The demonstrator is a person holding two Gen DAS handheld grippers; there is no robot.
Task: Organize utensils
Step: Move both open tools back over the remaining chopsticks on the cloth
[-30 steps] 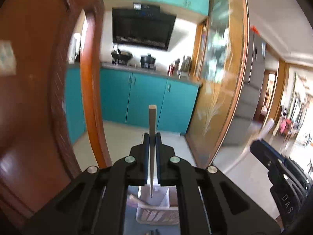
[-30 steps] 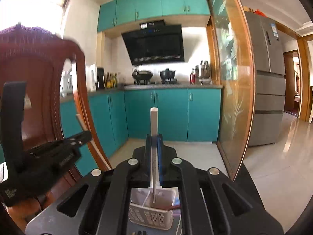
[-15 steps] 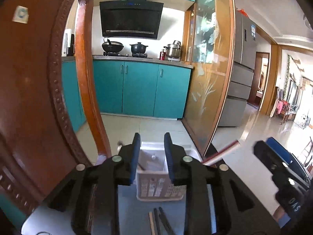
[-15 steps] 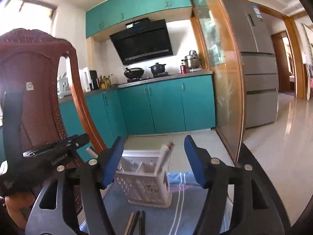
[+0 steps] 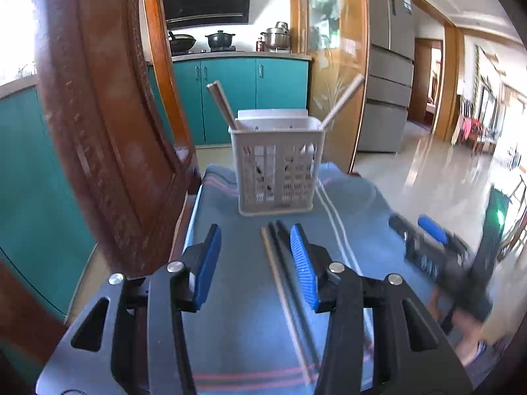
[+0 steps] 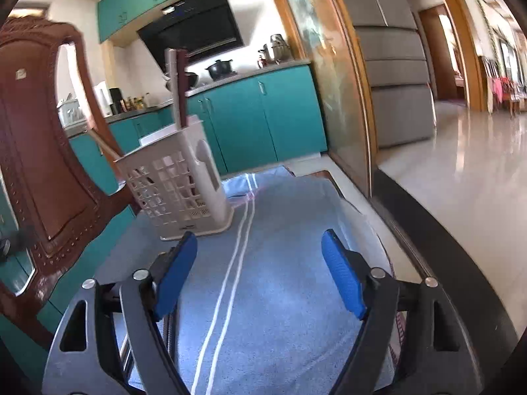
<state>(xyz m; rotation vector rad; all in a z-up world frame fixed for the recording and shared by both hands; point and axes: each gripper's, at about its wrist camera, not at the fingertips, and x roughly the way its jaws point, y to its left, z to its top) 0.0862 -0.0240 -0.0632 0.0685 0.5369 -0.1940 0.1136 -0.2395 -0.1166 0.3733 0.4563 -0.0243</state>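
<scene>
A white slotted utensil basket (image 5: pixel 276 168) stands on a blue striped cloth (image 5: pixel 237 329); it also shows in the right wrist view (image 6: pixel 178 191). Chopsticks (image 5: pixel 222 103) lean out of its left side and a pale one (image 5: pixel 342 102) out of its right. Several loose chopsticks (image 5: pixel 283 283), one tan and the others dark, lie on the cloth in front of the basket. My left gripper (image 5: pixel 255 263) is open and empty just above them. My right gripper (image 6: pixel 260 270) is open and empty over the cloth, right of the basket, and shows blurred in the left wrist view (image 5: pixel 428 247).
A carved wooden chair back (image 5: pixel 98 115) stands at the left, also in the right wrist view (image 6: pixel 36 151). The table's dark edge (image 6: pixel 444 230) runs along the right. Teal kitchen cabinets (image 5: pixel 250 92) and a fridge (image 5: pixel 385 75) lie beyond.
Both grippers were shut on upright chopsticks above the basket, then opened and dropped them in. Both have since lowered and pulled back toward the cloth in front of the basket.
</scene>
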